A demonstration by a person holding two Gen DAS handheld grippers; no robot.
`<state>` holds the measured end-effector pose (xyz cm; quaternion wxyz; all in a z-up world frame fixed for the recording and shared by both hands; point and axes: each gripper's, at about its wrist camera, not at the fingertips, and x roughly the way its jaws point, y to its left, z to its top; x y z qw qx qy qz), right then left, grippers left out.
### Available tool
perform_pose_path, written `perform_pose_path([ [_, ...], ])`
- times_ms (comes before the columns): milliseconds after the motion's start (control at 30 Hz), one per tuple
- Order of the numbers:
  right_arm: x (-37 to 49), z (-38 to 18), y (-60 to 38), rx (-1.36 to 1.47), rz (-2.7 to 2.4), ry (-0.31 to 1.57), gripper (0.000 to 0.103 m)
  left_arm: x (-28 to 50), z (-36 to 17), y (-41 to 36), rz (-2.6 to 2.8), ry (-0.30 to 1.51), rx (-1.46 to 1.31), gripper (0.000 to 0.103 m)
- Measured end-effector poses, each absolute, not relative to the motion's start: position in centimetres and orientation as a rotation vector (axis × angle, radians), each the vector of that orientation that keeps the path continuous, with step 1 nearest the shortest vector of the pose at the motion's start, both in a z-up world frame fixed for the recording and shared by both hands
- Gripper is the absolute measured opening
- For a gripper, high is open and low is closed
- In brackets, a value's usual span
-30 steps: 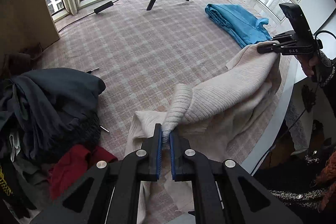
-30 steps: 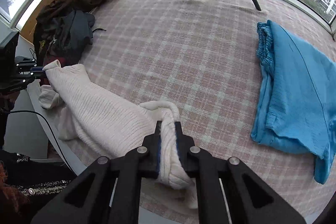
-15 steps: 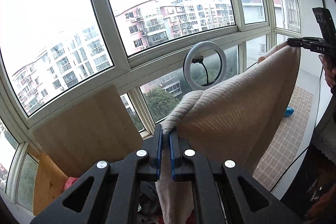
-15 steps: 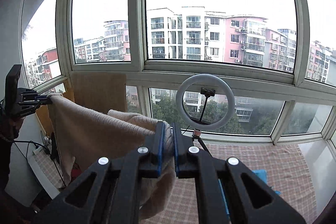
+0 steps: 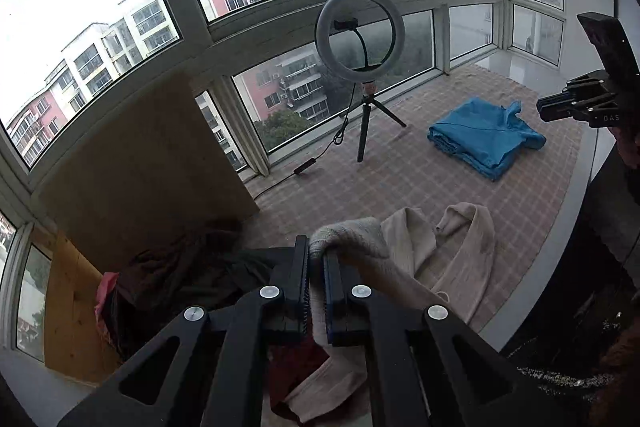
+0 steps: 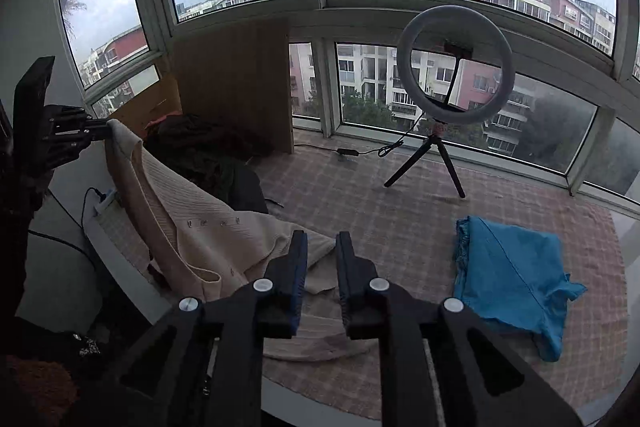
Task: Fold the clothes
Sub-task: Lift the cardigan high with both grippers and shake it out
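Plaid mat (image 6: 400, 227): pink/grey check, covers the bay platform under the windows; everything below sits on it.
Board (image 5: 136, 163): pale wood panel, leans upright against window frame, far L corner.
Pile (image 5: 176, 279): dark clothes w/ red bits, heaped at foot of board, L end of mat.
Sweater (image 6: 200, 227): cream rib knit, small buttons showing. One end lifted off mat, rest trails down in a slope and lies crumpled on near edge of mat, just beside pile. Not folded.
Blue garment (image 6: 508, 275): folded stack, flat on mat, R side, well apart from sweater.
Ring light (image 6: 454, 67): on small black tripod, back of mat near glass, cable runs L along the sill.
L gripper (image 5: 316, 259): jaws pinched tight on a grey-cream fold of sweater, cloth bulges over the tips; held above mat, seen from R wrist view at far L w/ sweater hanging from it.
R gripper (image 6: 322, 247): jaws parted, clear gap, nothing between them; hovers over the sweater's low end, no contact visible. In L wrist view it sits at far R, up off mat, jaw state unclear there.
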<state>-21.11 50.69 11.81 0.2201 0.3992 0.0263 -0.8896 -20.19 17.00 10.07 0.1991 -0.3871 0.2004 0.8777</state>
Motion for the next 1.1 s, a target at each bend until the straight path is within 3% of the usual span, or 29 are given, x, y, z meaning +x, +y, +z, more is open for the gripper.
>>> perform_pose_path([
  [133,-23.0,-2.0,44.1,1.366,-2.186,0.008,0.016,-20.1,2.9,10.6,2.52,0.517,-1.323,0.005],
  [233,-21.6,-7.9,38.8,1.432,-2.031,-0.021,0.016,-20.6,0.8,6.9,2.536,0.423,-1.438,0.005],
  [300,-19.7,-10.0,34.9,1.429,-1.945,-0.002,0.018,-20.6,-0.2,5.4,2.542,0.392,-1.476,0.005],
  [433,-16.4,-12.5,28.2,1.384,-1.865,0.069,0.039,-20.9,-0.9,4.5,2.517,0.363,-1.483,0.005],
  [533,-15.4,-13.4,25.5,1.367,-1.927,0.124,0.049,-21.3,-0.8,4.3,2.496,0.347,-1.465,0.005],
  [700,-17.2,-11.8,28.1,1.38,-2.096,0.161,0.05,-21.6,-0.5,4.1,2.471,0.36,-1.427,0.005],
  [733,-17.5,-11.4,28.7,1.382,-2.13,0.168,0.041,-21.6,-0.4,4.1,2.472,0.361,-1.417,0.005],
  [800,-18.2,-10.8,29.7,1.385,-2.198,0.184,0.006,-21.5,-0.1,4.1,2.474,0.367,-1.389,0.005],
  [933,-19.6,-9.2,31.9,1.382,-2.338,0.215,0.006,-21.0,3.7,5.5,2.475,0.354,-1.234,0.005],
  [1100,-16.7,4.9,37.1,1.144,-2.627,0.273,0.005,-20.3,13.5,10.5,2.444,0.393,-0.901,0.005],
])
